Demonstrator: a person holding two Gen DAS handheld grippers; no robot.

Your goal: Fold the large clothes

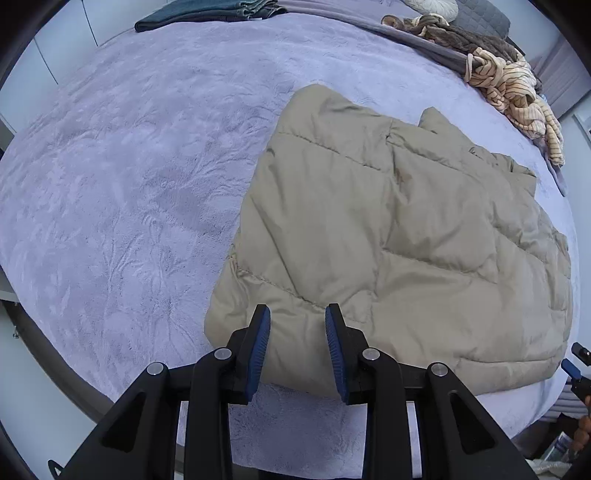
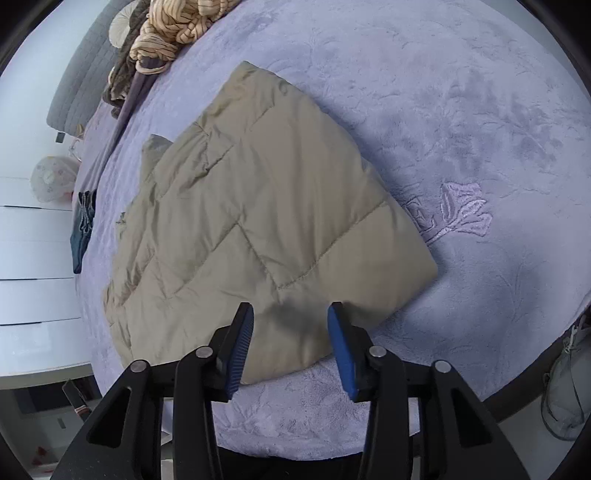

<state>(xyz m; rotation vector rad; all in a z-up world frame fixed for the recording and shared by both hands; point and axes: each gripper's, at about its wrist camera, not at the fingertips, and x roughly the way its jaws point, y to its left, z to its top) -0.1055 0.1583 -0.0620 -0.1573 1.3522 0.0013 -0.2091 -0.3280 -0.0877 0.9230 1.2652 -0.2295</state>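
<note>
A beige quilted puffer jacket (image 1: 388, 236) lies folded into a rough rectangle on the lilac plush bed cover (image 1: 129, 184). My left gripper (image 1: 297, 317) is open, hovering over the jacket's near left corner, holding nothing. In the right wrist view the same jacket (image 2: 258, 221) lies ahead. My right gripper (image 2: 291, 317) is open above the jacket's near edge, empty. The tip of the right gripper (image 1: 576, 363) shows at the right edge of the left wrist view.
Folded dark jeans (image 1: 207, 13) lie at the far edge of the bed. A pile of striped and brown clothes (image 1: 509, 85) sits at the far right, also in the right wrist view (image 2: 166, 33). White drawers (image 2: 33, 258) stand beside the bed. A shoe (image 2: 565, 387) is on the floor.
</note>
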